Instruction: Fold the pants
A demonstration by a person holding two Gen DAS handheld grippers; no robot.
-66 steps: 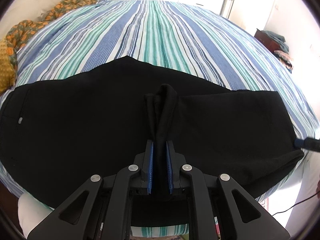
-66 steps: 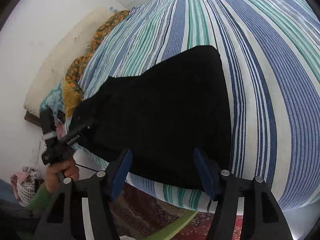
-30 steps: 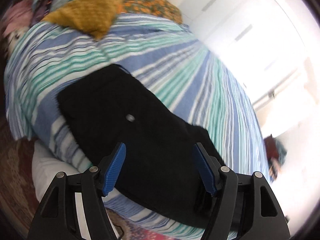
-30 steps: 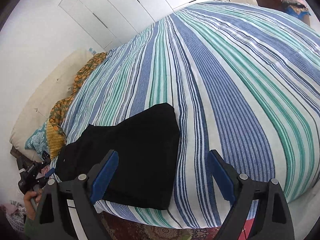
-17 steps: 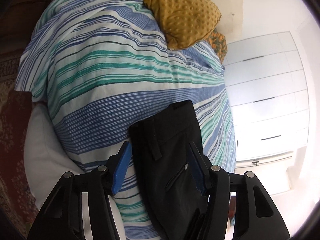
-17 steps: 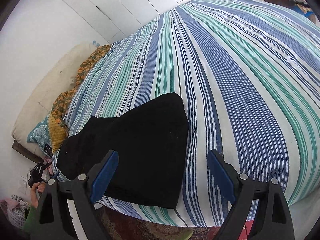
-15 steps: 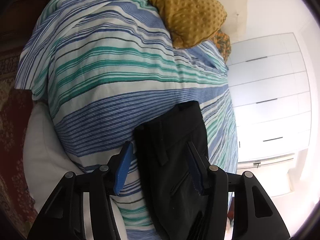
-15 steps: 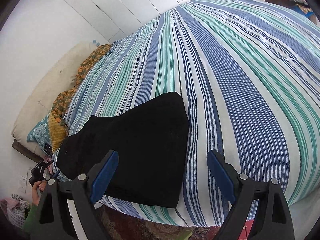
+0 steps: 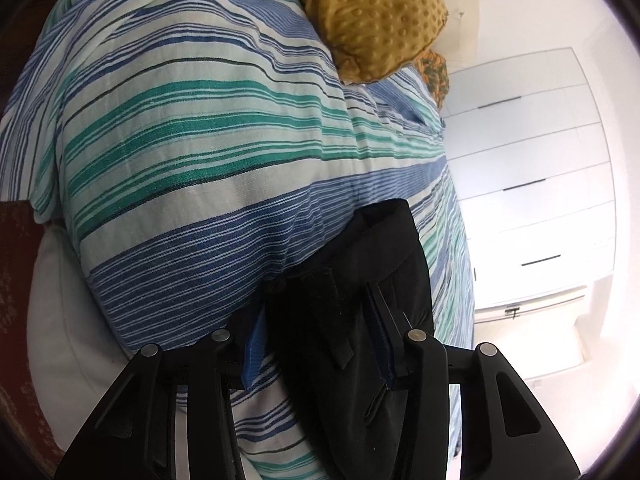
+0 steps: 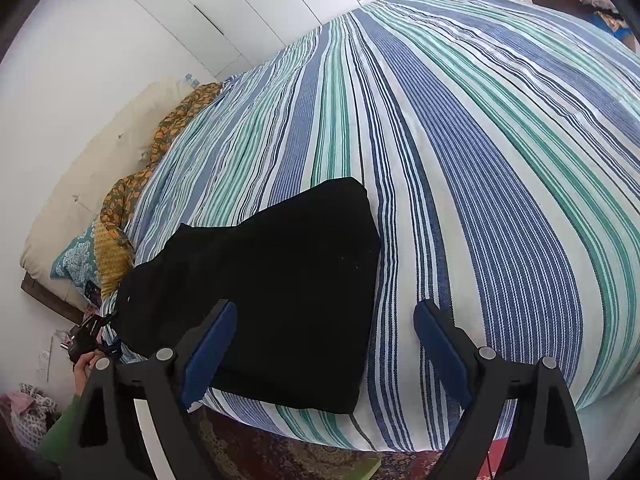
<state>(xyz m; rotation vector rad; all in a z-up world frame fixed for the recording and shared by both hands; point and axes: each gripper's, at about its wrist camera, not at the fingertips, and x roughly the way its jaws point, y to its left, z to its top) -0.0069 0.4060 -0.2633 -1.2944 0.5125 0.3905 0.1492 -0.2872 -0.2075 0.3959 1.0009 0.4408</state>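
Observation:
The black pants (image 10: 280, 272) lie folded flat on the striped bedspread (image 10: 480, 152), near the bed's front edge. In the left wrist view their waistband end (image 9: 352, 280), with a belt loop, sits between the jaws of my left gripper (image 9: 316, 332). Those jaws are closing around the fabric, one blue pad on each side of the bunched edge. My right gripper (image 10: 326, 308) hovers open above the pants' other end with nothing between its pads. In the right wrist view the left gripper (image 10: 86, 338) shows small at far left, held by a hand with a green sleeve.
A mustard cushion (image 9: 376, 16) and patterned pillows (image 10: 120, 208) lie at the head of the bed. White wardrobe doors (image 9: 540, 200) stand beyond. The mattress edge (image 9: 60, 320) drops to a patterned rug (image 10: 280, 456) just below the pants.
My left gripper has let go of the fold, swung to the waistband end, dropped and rolled, and its jaws have narrowed around the fabric. The right gripper has stayed open and nearly still.

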